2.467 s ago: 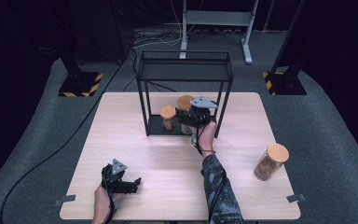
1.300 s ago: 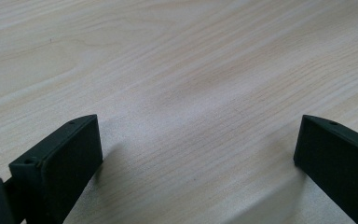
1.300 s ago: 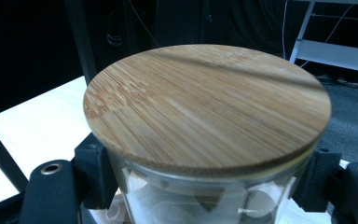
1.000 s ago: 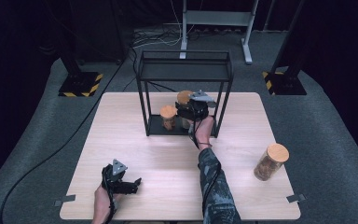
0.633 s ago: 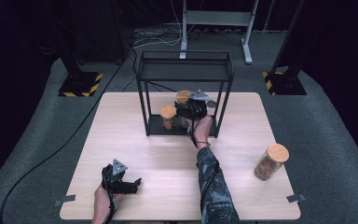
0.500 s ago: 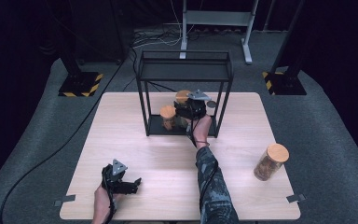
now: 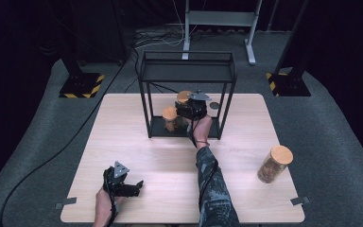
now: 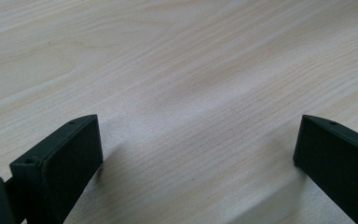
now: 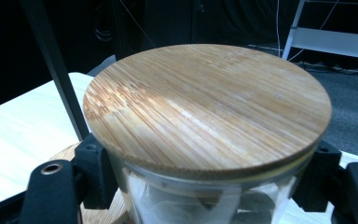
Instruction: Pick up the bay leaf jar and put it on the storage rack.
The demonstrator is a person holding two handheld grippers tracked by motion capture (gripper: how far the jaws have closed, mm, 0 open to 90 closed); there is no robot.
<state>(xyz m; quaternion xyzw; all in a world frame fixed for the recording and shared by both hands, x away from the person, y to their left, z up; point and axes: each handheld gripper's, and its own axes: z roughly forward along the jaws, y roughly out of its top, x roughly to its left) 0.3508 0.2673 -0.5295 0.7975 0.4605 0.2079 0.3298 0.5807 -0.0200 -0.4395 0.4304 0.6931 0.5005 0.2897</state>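
while tongs (image 9: 205,186) clamp it, jar (image 9: 205,130) holds perhaps teabags.

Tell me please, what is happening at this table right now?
A person works with tongs in each hand. The right tongs are shut on a glass jar with a bamboo lid, held inside the black wire rack beside another jar on its lower shelf. A third jar stands near the right edge of the wooden table. The left tongs rest open at the near side, holding nothing.
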